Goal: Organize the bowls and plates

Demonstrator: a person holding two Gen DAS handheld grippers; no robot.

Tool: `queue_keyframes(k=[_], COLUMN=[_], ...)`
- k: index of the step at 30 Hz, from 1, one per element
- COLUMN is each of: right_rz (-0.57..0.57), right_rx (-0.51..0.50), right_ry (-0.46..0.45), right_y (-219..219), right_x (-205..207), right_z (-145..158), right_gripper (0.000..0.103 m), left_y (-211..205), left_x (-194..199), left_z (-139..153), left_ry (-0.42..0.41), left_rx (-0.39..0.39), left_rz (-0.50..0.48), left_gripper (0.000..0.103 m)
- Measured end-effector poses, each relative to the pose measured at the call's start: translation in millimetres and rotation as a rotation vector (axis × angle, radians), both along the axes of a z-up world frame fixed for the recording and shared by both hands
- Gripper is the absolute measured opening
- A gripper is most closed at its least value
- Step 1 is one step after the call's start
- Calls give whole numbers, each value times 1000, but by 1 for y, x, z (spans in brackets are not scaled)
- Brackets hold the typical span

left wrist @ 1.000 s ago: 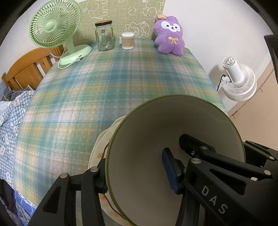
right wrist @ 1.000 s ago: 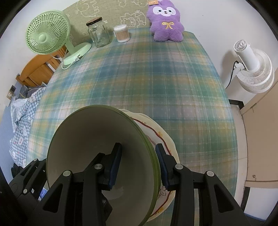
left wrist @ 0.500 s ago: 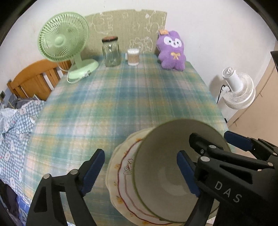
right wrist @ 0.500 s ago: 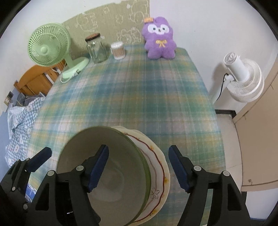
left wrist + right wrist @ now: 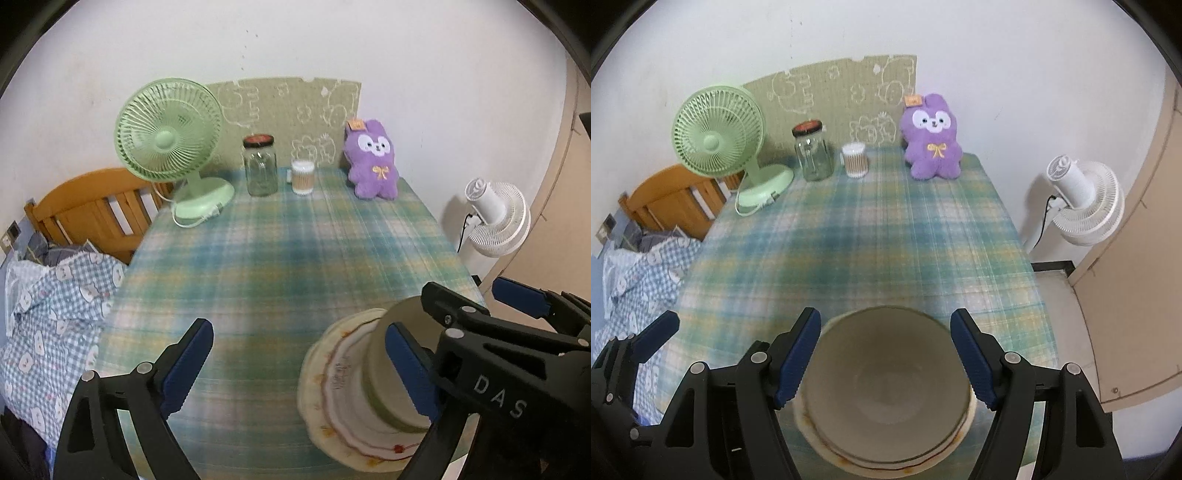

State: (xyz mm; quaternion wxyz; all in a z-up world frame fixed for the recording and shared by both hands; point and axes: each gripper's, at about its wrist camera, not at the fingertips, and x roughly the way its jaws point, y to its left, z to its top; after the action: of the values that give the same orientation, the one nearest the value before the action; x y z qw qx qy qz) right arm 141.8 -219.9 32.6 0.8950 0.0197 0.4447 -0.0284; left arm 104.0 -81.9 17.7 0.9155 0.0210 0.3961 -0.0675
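Green-rimmed and cream inside, the bowl [image 5: 886, 384] sits on the scalloped plate [image 5: 827, 448] at the bottom centre of the right wrist view, on the plaid tablecloth [image 5: 857, 236]. The right gripper [image 5: 886, 363] straddles it, jaws wide, gripping nothing. The left gripper [image 5: 299, 367], jaws just opened further, also holds nothing, bowl at lower right.

Green-blue plaid tablecloth [image 5: 886, 229], cream red-trimmed plate [image 5: 332, 376], olive-rimmed beige bowl [image 5: 886, 376], purple plush [image 5: 932, 147], mint fan [image 5: 716, 136].
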Motion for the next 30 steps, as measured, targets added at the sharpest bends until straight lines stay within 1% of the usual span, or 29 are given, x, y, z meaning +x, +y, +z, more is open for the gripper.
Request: queue_keyframes(k=[4,7,8,9,11,16,21,24,26,30], right_rz=[-48,-91,-98,-104,-110,-103,-97,-102,-106,-89], right_rx=[-24,-24,-19,-11,-8,-25,-40,-43,-42,-54], right_ry=[-36,-64,-66,-69,-91,-133,-180,-220,-256,-291], right_y=[26,49,54,62,74,99,106,103,100,96], right_x=[-9,-18,-19,-20,-24,-36,-54,-69,-82,-102], right_z=[11,19,20,21,21,22,25,25,22,11], right_gripper=[76,76,77,80,84,84,85,90,91,91], left_y=[31,53,64,71,87,113,131,135,137,141], left_x=[-4,-6,-8,-10,-11,-17,-32,-44,-54,-73], left_z=[12,19,22,23,23,22,21,18,15,8], left_ry=[-31,-59,-71,-77,-91,-115,-151,-177,-197,-236], left_rx=[-4,5,10,10,11,23,20,13,7,-16], left_rz=[-22,-24,-23,-24,-22,-6,26,42,55,78], left_gripper=[97,99,99,102,103,103,103,103,103,103])
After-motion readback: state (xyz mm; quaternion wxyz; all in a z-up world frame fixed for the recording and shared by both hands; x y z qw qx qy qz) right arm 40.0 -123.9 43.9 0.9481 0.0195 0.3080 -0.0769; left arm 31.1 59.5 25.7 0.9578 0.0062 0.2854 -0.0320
